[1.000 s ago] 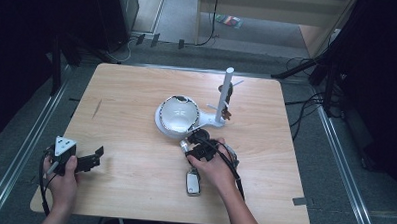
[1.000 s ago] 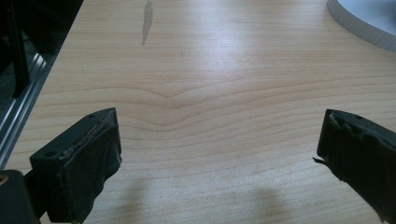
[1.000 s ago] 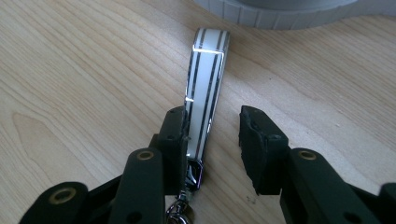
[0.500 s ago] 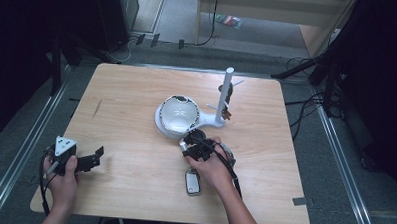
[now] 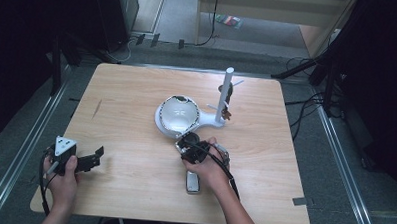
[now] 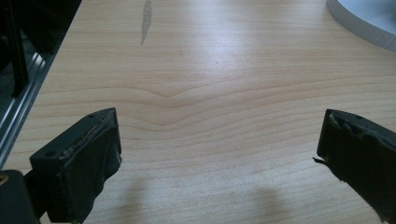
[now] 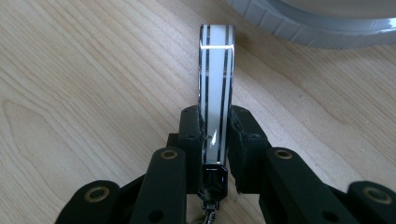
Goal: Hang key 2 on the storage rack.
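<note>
Your right tool, just closed, clamps a white, black-striped tag beside the white lamp base; your left tool stands apart.

Pale wooden table with a dark streak in the grain, set on grey carpeted floor. Metal rails along both sides. Black cables trailing at right. Dark surroundings; lit wooden furniture beyond.
</note>
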The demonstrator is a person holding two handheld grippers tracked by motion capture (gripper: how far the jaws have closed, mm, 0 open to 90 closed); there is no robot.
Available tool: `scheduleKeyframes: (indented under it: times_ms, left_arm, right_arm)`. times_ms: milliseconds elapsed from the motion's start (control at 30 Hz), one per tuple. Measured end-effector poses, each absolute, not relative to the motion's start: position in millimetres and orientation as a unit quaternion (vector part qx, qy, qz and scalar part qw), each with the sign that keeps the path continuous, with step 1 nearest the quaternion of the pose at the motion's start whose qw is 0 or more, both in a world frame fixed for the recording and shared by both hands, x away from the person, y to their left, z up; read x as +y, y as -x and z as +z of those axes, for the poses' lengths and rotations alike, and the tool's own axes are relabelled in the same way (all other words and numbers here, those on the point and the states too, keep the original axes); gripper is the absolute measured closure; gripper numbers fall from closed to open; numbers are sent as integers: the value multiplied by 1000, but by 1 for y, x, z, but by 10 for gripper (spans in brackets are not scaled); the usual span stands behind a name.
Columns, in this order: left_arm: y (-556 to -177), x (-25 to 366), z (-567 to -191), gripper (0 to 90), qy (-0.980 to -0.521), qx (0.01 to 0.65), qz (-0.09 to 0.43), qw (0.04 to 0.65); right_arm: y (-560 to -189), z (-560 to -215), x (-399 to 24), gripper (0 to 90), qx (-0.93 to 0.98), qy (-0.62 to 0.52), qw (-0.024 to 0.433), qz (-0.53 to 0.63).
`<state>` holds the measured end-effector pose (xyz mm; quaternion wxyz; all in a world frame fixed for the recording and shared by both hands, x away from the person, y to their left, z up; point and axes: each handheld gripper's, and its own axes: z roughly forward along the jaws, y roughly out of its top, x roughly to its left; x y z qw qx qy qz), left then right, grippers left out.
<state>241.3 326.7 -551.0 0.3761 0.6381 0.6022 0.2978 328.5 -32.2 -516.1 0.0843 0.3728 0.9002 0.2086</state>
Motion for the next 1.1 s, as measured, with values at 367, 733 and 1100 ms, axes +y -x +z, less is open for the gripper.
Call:
scheduleKeyframes:
  times_ms: [367,733,1100]
  left_arm:
    - [-241,327,-551,0,-639,602,298,376]
    - [-241,326,-551,0,-640,601,299,374]
    - [-241,326,-551,0,-640,601,300,374]
  right_arm:
    - [-323,-504,-45,776,886,-385,98,239]
    - [-312,-495,-69,777,858,-412,124,279]
    - [-307,-485,-89,777,837,-429,147,308]
